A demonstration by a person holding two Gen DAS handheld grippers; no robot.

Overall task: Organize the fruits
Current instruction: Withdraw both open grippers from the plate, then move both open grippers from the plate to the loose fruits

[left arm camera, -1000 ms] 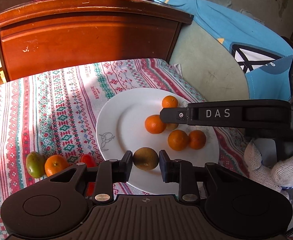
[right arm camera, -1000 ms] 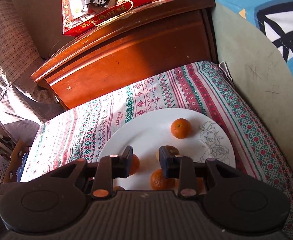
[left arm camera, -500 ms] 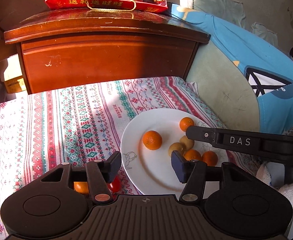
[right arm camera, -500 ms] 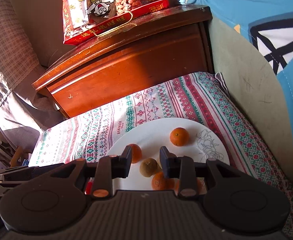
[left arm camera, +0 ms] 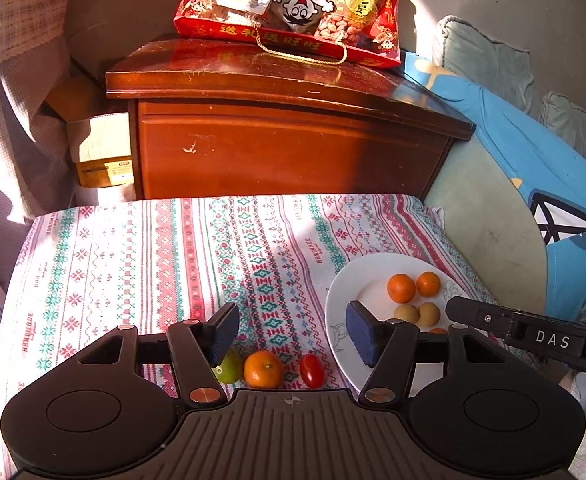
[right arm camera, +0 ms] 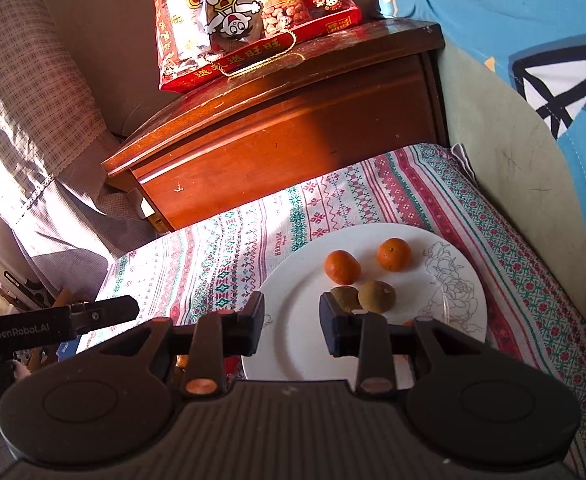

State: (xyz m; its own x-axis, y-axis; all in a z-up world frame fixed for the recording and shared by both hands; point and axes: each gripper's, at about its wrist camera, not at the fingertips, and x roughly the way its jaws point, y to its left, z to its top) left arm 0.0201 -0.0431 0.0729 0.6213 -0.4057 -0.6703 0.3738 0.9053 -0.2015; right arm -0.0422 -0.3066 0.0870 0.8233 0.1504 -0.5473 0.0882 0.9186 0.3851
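A white plate (left arm camera: 343,284) (right arm camera: 293,344) lies on the patterned cloth and holds two oranges (left arm camera: 401,288) (right arm camera: 342,267) and two brownish-green fruits (left arm camera: 429,314) (right arm camera: 377,296); more orange shows behind the fingers. On the cloth left of the plate lie a green fruit (left arm camera: 229,370), an orange (left arm camera: 263,369) and a red cherry tomato (left arm camera: 312,371). My left gripper (left arm camera: 293,336) hovers open above those three, holding nothing. My right gripper (right arm camera: 293,328) hangs over the plate's near side, its jaws a narrow gap apart with nothing between them. One finger of it (left arm camera: 513,328) reaches in from the right.
A dark wooden cabinet (left arm camera: 285,148) stands right behind the cloth, with a red snack bag (left arm camera: 293,4) on top. A green and blue cushion (left arm camera: 533,200) rises at the right edge. A cardboard box (left arm camera: 101,156) and a curtain sit at the left.
My left gripper let go of the brownish-green fruit on the plate, opened wide, and drew up and leftwards over the loose fruits. The right gripper backed off a little.
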